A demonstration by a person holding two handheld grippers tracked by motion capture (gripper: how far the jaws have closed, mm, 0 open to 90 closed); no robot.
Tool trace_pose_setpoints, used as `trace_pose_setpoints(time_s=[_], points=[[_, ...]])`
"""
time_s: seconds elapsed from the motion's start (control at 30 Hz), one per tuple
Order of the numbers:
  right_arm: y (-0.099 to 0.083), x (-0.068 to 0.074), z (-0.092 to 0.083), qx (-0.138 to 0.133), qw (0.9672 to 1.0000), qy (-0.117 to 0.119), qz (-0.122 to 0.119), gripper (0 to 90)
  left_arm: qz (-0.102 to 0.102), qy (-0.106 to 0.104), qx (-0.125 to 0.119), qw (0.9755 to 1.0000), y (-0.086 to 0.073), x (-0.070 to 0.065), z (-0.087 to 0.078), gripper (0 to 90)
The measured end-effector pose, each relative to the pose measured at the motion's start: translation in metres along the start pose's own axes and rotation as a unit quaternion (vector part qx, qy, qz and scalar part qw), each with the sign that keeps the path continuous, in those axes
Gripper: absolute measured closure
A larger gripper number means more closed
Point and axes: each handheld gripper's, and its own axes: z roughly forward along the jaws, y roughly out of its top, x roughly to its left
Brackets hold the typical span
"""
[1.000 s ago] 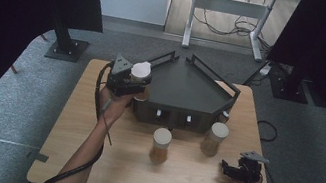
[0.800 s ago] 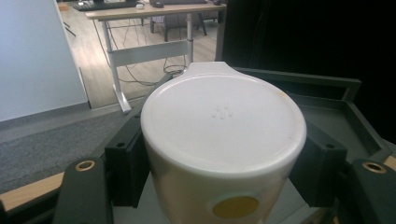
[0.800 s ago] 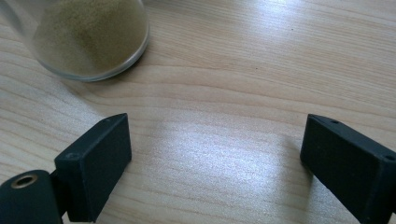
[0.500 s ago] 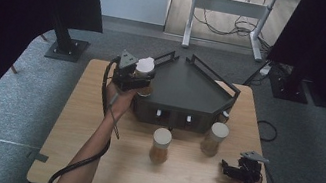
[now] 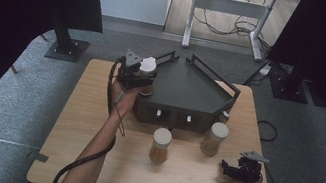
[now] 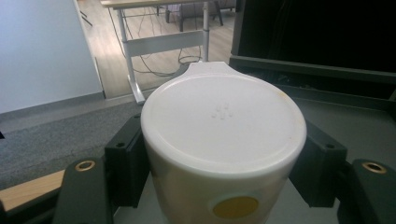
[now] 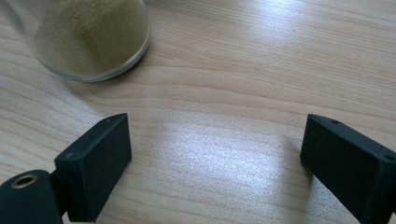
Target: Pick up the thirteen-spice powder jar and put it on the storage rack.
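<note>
Clamping my left claw [image 5: 138,73] on a white-lidded jar [image 5: 147,68] — pads pressed against both sides just under the lid, as the left gripper view shows [image 6: 223,140]. Jar is upright, held over the left corner of the dark angular tray [image 5: 192,89] that sits at the far middle of the table [image 5: 92,109]. A round yellow sticker [image 6: 235,206] shows on the jar's front below the lid.

My right claw [image 5: 231,170] rests near the table's near right corner, jaws wide apart with bare wood between them — nothing held. In the right gripper view a glass jar of tan powder [image 7: 88,37] stands just beyond the left jaw, not touching it.

Two more jars stand on the table in front of the tray: one with orange contents [image 5: 160,146] near the middle, one paler [image 5: 215,139] to its right. Both upright, apart from each other.
</note>
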Motion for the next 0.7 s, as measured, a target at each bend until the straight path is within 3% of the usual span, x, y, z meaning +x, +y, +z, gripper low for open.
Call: trace_pose_setpoints(time_s=[0.37,0.57,0.7], points=[[0.0000,0.0000,0.0000,0.000,1.0000,0.000,-0.001,8.1,-0.015,-0.003,0.021,0.9997,0.0052,0.0033,0.0075,30.4],[0.0000,0.0001,0.0000,0.000,1.0000,0.000,-0.001,8.0,-0.007,-0.003,0.017,0.9998,0.0038,0.0027,0.0065,29.7],[0.0000,0.0001,0.0000,0.000,1.0000,0.000,-0.001,8.0,0.002,0.004,0.011,0.9999,0.0035,0.0031,0.0050,19.6]])
